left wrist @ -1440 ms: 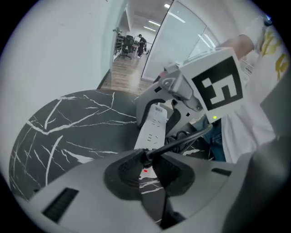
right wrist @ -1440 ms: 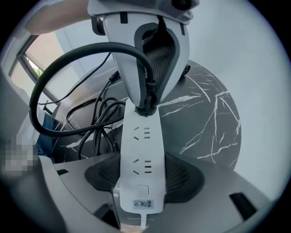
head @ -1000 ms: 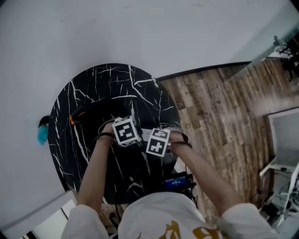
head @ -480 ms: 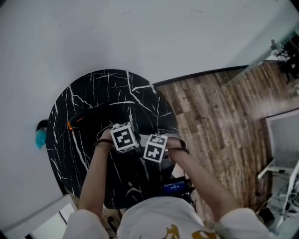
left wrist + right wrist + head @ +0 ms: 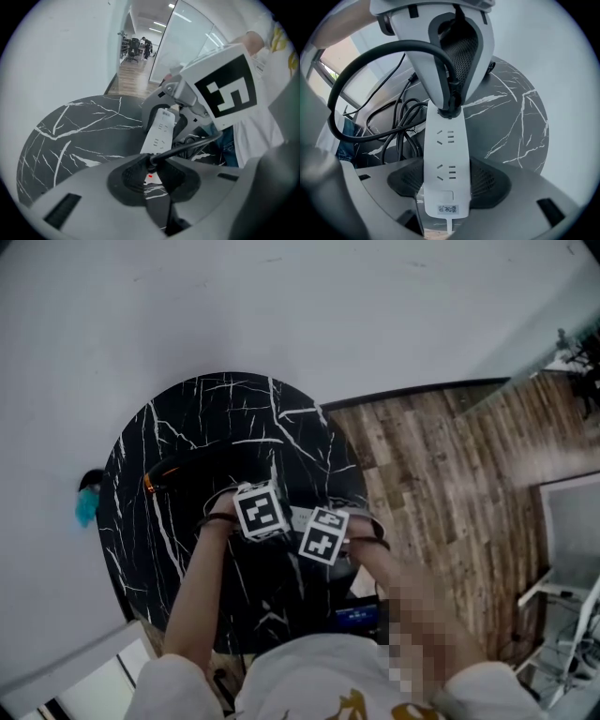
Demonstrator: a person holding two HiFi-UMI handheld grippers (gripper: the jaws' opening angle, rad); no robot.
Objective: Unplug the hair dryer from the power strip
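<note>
Chiefly, the danger lies with the power strip (image 5: pixel 444 159). The right tongs (image 5: pixel 445 185) are clamped across its label end only, so a hard pull at the far end could lever the white bar round in the pads or drag it out of them. It is held over the black marble counter (image 5: pixel 150 521), just in front of the person; whether it rests on the stone I cannot tell.

Next, the hair dryer's thick cord (image 5: pixel 393 43) arches up from the end socket in a stiff loop. A tug taken along that cord rather than on the plug would strain it where it enters.

Smallest is the black plug (image 5: pixel 449 111) itself. The left tongs (image 5: pixel 151 165) are closed narrowly on it, and it looks seated in the end socket. A slanted pull would likely bind the pins, or the pads could slide off its short body.

Round about, a tangle of thinner black cords (image 5: pixel 393 119) lies beside the strip on the person's side, near enough to catch the loop as it comes away. A dim dark shape with an orange spot (image 5: pixel 150 482) toward the counter's left may be the hair dryer, though it is too dark to be sure. A small teal thing (image 5: pixel 86 507) sits off the counter's left edge, out of the way.
</note>
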